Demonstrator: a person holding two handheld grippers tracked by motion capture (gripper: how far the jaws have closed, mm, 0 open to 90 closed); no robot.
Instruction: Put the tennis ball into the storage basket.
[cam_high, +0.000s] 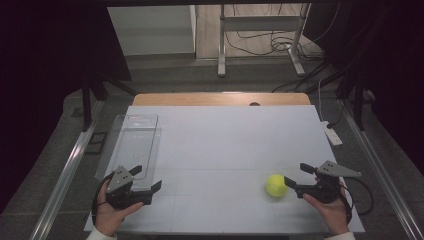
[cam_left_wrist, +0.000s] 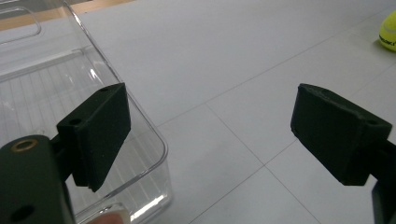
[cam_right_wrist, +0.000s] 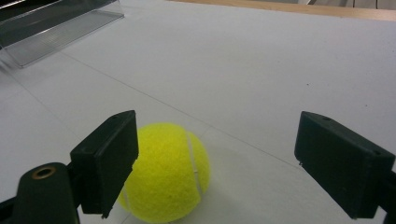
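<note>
A yellow tennis ball (cam_high: 276, 185) lies on the white table top (cam_high: 225, 140) at the front right. My right gripper (cam_high: 296, 174) stands open just right of it. In the right gripper view the ball (cam_right_wrist: 168, 172) sits between the jaws, close against the left one, while the right jaw stands well apart from it; the right gripper (cam_right_wrist: 217, 126) holds nothing. A clear plastic bin (cam_high: 131, 142), empty, rests at the table's left. My left gripper (cam_high: 148, 177) is open at the bin's near corner. In the left gripper view the gripper (cam_left_wrist: 210, 107) straddles the bin's corner (cam_left_wrist: 140, 116); the ball (cam_left_wrist: 388, 31) shows far right.
A white oblong device (cam_high: 332, 134) lies at the table's right edge. A wooden strip (cam_high: 220, 98) borders the far side. Beyond it stand a metal frame (cam_high: 260, 30) and floor cables. Dark curtains flank both sides.
</note>
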